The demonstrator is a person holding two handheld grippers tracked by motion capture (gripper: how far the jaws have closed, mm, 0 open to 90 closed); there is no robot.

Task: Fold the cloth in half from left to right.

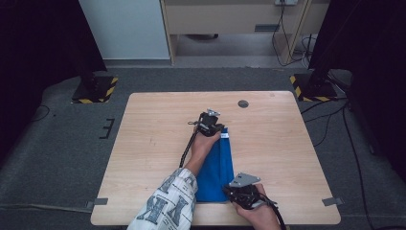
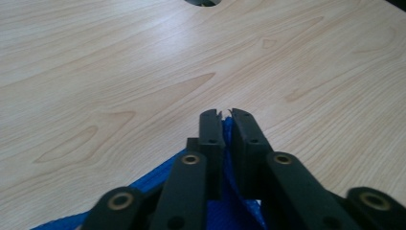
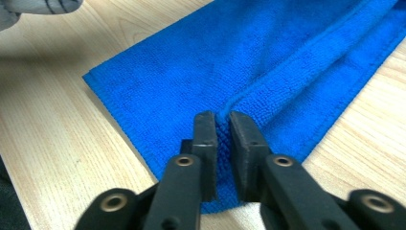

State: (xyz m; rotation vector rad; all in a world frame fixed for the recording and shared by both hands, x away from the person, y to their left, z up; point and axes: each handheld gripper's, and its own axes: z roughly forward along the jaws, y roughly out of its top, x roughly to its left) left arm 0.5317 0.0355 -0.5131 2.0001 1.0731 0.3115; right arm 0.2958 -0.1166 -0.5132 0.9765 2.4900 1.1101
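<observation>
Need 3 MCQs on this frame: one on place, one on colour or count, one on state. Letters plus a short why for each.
1. Where does the left gripper meet the blue cloth?
A. at its far end
B. at its near end
C. off the cloth, at the table's left edge

2. How many cloths lie on the table?
A. three
B. two
C. one

3. How do the right gripper jaws stand?
A. spread wide above bare wood
B. close together with a raised fold of cloth between them
C. gripping a cable

Key:
1 A: in the high view the left gripper sits at the end of the cloth farthest from the person.
2 C: one blue cloth lies folded in a long strip.
3 B: the right gripper view shows the two jaws nearly together on a ridge of blue cloth.
</observation>
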